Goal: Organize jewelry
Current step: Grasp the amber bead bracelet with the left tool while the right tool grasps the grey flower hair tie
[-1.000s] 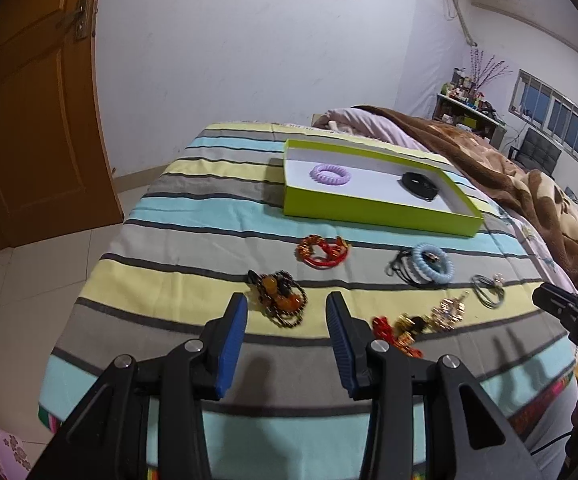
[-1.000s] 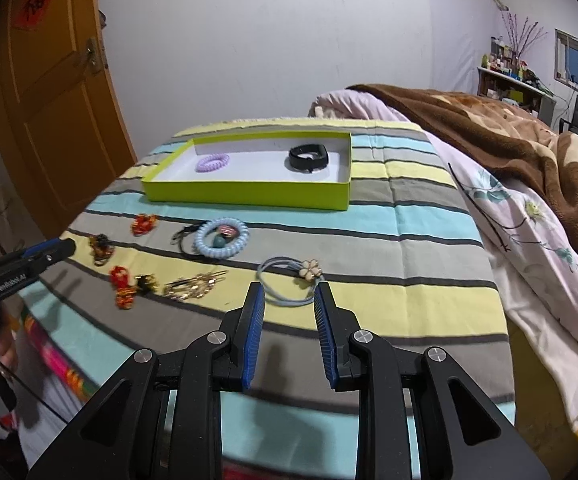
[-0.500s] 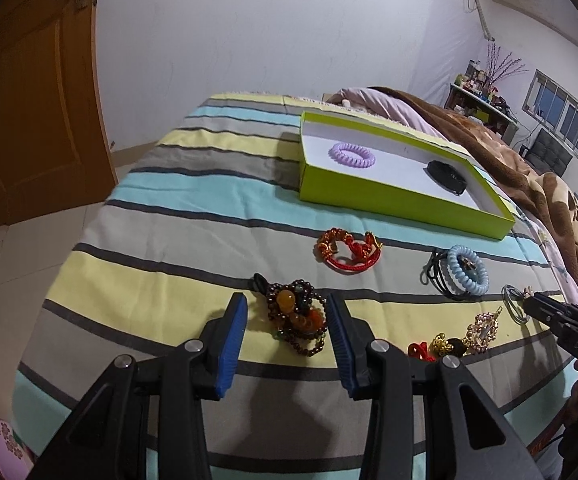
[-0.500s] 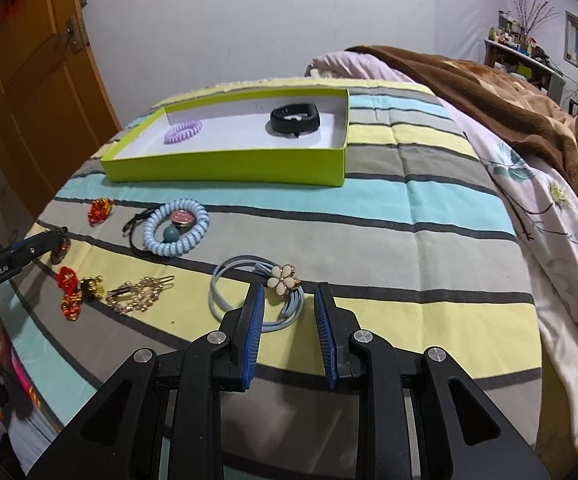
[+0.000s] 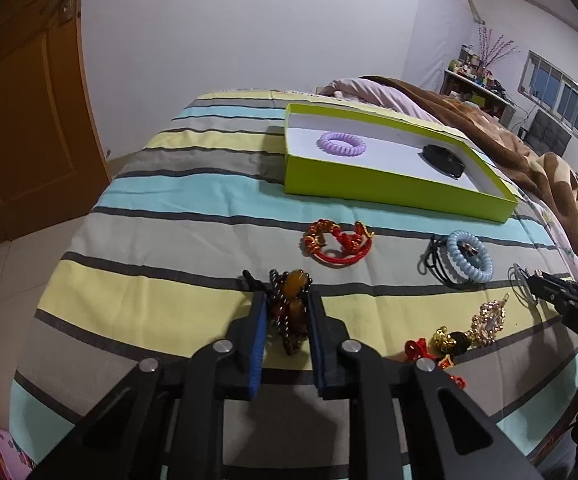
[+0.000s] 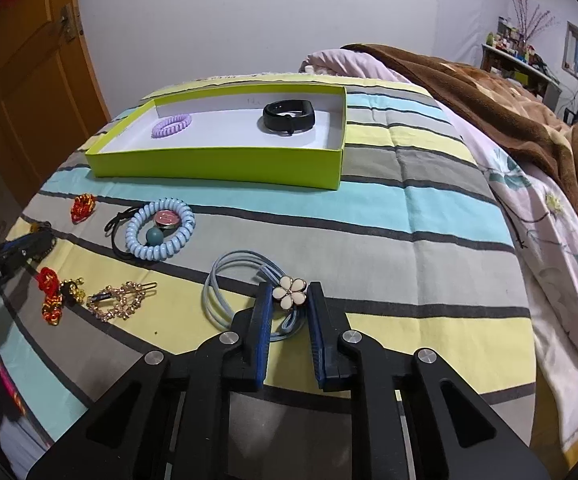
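Observation:
A green tray (image 5: 393, 190) (image 6: 217, 164) on the striped bed holds a purple coil tie (image 5: 341, 144) and a black band (image 6: 289, 116). My left gripper (image 5: 287, 300) is open, its fingers either side of an amber bead bracelet (image 5: 291, 308). My right gripper (image 6: 289, 294) is open around the white flower of a blue hair tie (image 6: 241, 276). A red knot bracelet (image 5: 337, 242), a blue coil tie (image 6: 159, 234), a gold clip (image 6: 119, 300) and a red charm (image 6: 51, 294) lie loose on the bed.
A brown blanket (image 6: 489, 100) covers the bed's right side. A wooden door (image 5: 21, 112) stands at the left. The bed's near edge drops off just under both grippers. The right gripper also shows in the left wrist view (image 5: 537, 280).
Both grippers moved forward and down. The left fingers now straddle the amber bracelet and have narrowed; the right fingers now straddle the flower of the blue hair tie.

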Available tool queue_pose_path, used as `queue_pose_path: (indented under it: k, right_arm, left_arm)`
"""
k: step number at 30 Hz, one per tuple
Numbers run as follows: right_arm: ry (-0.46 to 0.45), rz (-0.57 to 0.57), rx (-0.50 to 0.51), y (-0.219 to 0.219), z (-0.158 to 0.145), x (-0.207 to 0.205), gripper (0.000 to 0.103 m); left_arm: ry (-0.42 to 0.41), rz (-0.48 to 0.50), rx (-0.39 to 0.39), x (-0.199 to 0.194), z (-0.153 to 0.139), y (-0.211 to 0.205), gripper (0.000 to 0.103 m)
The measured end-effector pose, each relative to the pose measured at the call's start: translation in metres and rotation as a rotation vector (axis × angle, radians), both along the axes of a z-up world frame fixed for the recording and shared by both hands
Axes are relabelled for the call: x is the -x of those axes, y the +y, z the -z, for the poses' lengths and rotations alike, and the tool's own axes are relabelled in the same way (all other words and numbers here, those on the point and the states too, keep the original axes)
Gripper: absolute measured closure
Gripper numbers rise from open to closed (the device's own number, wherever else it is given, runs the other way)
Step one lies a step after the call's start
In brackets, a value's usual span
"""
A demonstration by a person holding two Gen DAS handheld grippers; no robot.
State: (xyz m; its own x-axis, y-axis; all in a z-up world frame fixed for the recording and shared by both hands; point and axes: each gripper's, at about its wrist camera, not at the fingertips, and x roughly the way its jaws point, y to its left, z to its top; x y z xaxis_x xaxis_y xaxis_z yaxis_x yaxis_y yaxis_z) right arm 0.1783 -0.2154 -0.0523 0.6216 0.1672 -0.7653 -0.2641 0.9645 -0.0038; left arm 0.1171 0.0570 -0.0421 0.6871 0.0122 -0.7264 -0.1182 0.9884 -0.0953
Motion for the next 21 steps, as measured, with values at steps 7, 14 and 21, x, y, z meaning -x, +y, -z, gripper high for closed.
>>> queue_pose_path:
  k: [7, 14, 21]
  right_arm:
    - [-0.01, 0.011, -0.027, -0.004, -0.006, 0.009, 0.085]
    - [-0.061, 0.017, -0.064, -0.006, -0.026, 0.028, 0.085]
    - [-0.115, 0.004, -0.089, -0.003, -0.046, 0.054, 0.085]
  left_arm:
    - [-0.014, 0.018, 0.019, 0.007, -0.005, -0.002, 0.084]
    - [-0.061, 0.042, 0.019, 0.02, -0.024, -0.01, 0.084]
    - [-0.102, 0.062, 0.018, 0.039, -0.042, -0.022, 0.084]
